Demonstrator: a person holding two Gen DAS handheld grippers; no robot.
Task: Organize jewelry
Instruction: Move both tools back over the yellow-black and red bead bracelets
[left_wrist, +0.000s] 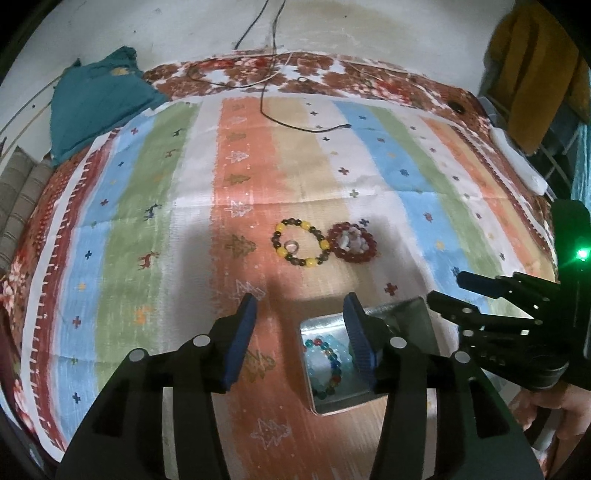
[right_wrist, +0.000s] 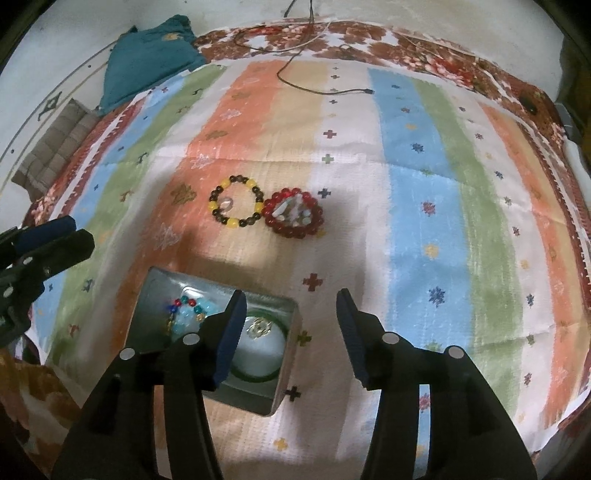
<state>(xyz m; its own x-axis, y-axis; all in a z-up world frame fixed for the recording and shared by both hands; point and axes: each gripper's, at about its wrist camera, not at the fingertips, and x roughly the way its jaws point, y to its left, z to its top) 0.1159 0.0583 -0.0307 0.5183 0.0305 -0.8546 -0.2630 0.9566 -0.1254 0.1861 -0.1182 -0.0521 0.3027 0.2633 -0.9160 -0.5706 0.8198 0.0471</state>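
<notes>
Metal tin (right_wrist: 221, 369), two compartments, sits on the striped cloth (right_wrist: 424, 221): the left compartment holds a multicoloured bead bracelet (right_wrist: 186, 314), the right a green bangle (right_wrist: 258, 373) around a small pale item. Farther out on the cloth, a yellow-and-brown bead bracelet (right_wrist: 236, 206) encircles a ring and touches a red bead bracelet (right_wrist: 293, 218) encircling several small pale pieces. Left gripper (left_wrist: 301, 328) and right gripper (right_wrist: 291, 325) both hover at the tin with jaws spread, gripping nothing.
</notes>
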